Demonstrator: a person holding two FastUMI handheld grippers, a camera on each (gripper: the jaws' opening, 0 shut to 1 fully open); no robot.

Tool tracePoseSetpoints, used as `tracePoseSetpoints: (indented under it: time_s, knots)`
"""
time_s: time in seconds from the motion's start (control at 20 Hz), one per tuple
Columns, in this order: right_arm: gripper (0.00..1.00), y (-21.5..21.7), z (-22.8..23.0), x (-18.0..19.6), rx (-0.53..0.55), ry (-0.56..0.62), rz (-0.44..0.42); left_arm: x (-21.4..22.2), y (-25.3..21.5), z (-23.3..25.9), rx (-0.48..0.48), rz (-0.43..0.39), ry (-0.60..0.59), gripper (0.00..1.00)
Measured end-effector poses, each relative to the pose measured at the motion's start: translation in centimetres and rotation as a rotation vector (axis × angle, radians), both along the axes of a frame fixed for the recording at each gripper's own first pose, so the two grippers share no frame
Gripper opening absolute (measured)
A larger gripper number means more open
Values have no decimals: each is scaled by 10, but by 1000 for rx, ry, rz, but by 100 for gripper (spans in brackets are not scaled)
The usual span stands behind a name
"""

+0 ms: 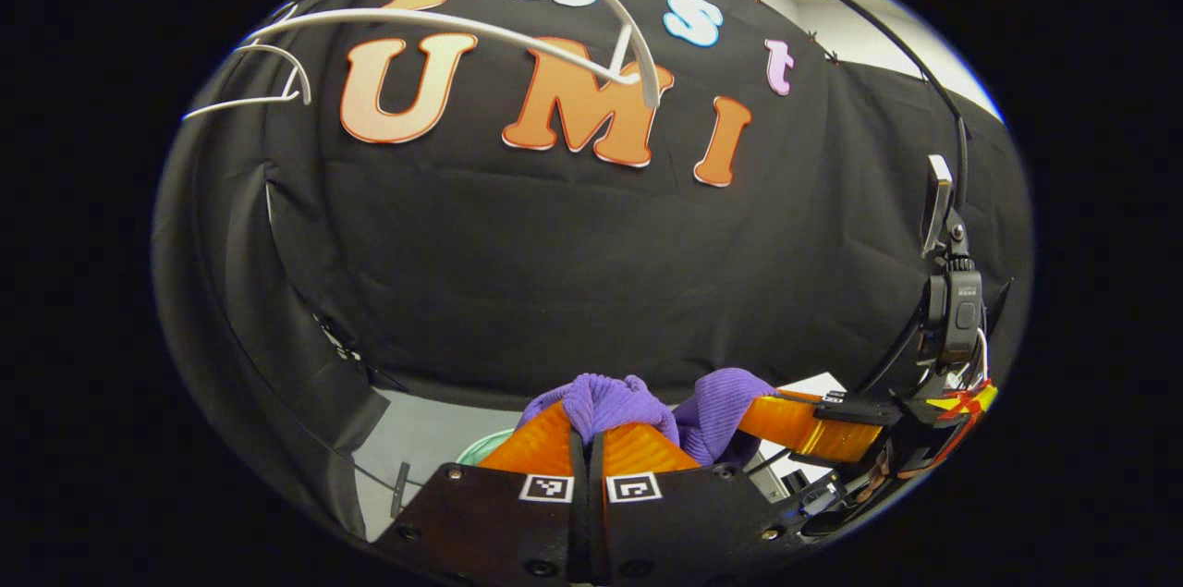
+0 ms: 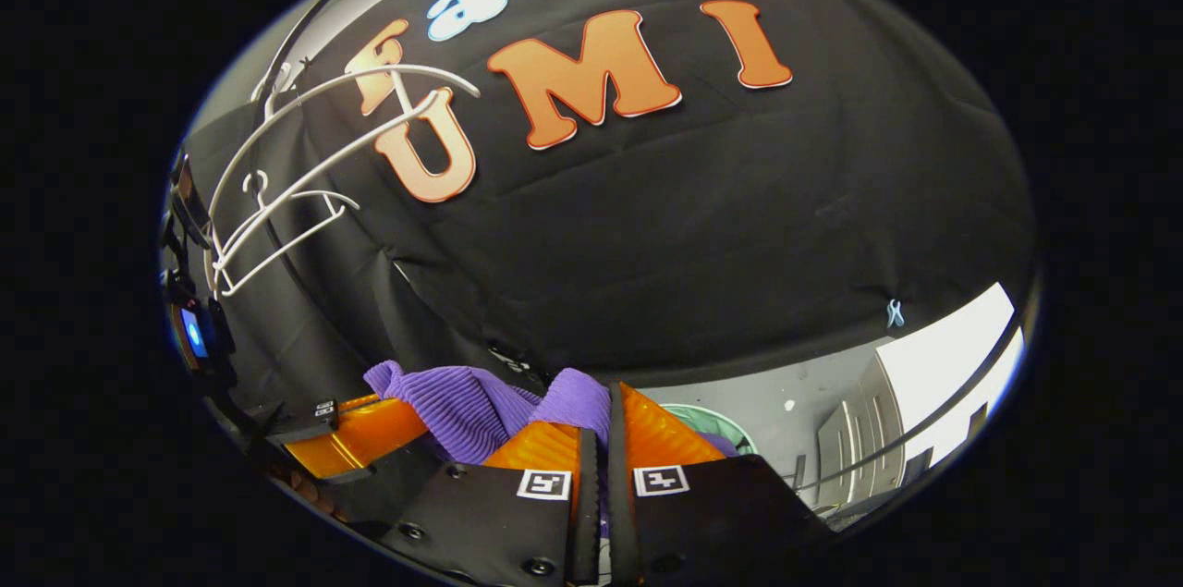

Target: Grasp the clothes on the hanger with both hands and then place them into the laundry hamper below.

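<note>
A purple ribbed garment bunches between the fingers of my left gripper, which is shut on it. In the left gripper view the right gripper holds the garment's other end at the right. In the right gripper view my right gripper is shut on the same purple garment, and the left gripper grips it at the lower left. White hangers hang bare on a rail above. A pale green hamper rim peeks out below the fingers, also seen as hamper rim.
More white hangers hang at the upper left of the right gripper view. A grey floor and white furniture lie to the right. Black cloth wall stands close ahead.
</note>
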State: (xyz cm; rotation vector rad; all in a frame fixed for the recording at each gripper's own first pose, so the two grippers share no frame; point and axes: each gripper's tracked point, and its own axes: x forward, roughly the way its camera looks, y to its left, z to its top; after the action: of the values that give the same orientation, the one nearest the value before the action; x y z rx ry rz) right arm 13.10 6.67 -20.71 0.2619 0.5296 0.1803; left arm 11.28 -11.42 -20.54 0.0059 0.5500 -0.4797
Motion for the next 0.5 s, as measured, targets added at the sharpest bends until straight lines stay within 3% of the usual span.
tracePoseSetpoints:
  time_s: [0.25,0.5]
  knots:
    - [12,-12,-50,5,-73,91,-17,4,5,-54,69,-4,105,0]
    - [12,-14,-99,5,-75,210,-26,9,18,-105,124,14,229,0]
